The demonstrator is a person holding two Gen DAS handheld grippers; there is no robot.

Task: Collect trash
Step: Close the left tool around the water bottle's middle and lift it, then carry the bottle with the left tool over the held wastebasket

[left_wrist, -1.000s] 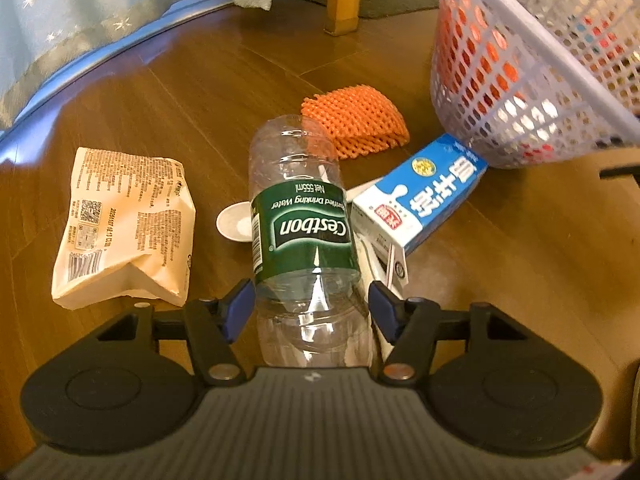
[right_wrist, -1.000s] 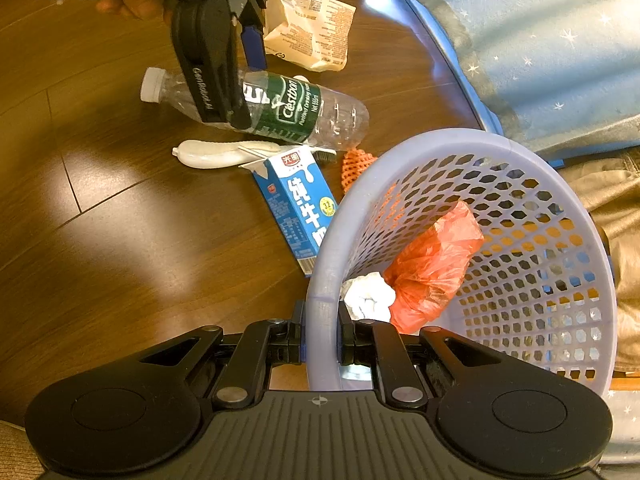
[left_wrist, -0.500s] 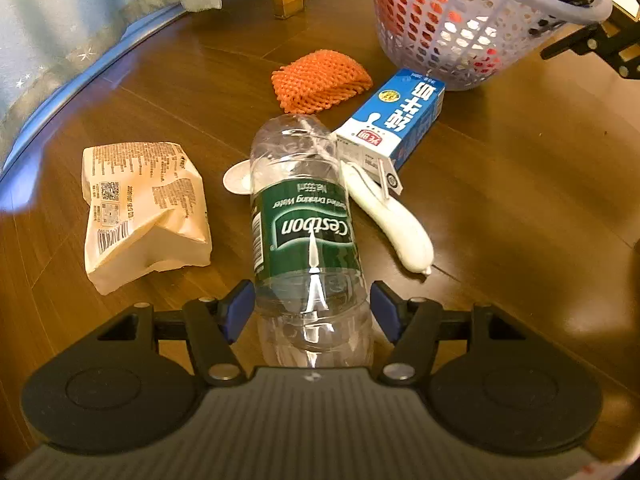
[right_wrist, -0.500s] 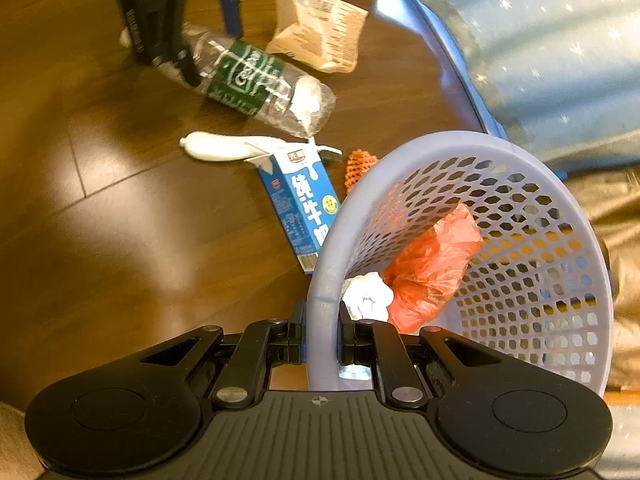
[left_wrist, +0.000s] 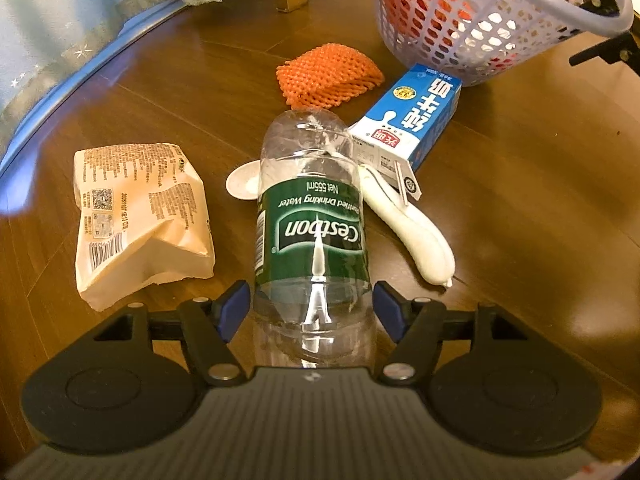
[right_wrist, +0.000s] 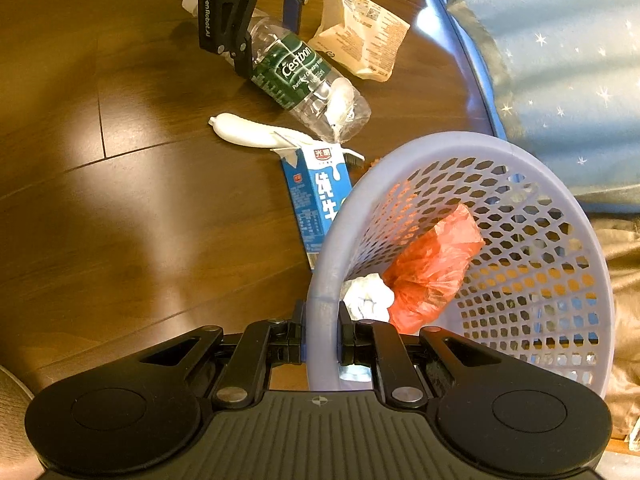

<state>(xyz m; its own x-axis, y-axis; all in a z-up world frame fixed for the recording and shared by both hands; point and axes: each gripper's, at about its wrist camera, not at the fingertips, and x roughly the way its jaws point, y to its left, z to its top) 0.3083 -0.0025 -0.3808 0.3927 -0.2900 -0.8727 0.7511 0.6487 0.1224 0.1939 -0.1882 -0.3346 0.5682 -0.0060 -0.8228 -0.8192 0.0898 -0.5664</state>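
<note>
The left gripper (left_wrist: 312, 306) straddles the clear plastic water bottle with a green label (left_wrist: 312, 232) lying on the brown wooden floor (left_wrist: 520, 208); its jaws have just been widening and its blue pads (left_wrist: 236, 308) stand just off the bottle's sides. Left of it lies a beige paper packet (left_wrist: 136, 220), right a white tube (left_wrist: 416, 236) and a blue milk carton (left_wrist: 416, 120); beyond, an orange foam net (left_wrist: 328, 74). The right gripper (right_wrist: 322, 334) is clamped on the rim of the lavender perforated plastic basket (right_wrist: 520, 280), holding a red bag (right_wrist: 432, 268).
</note>
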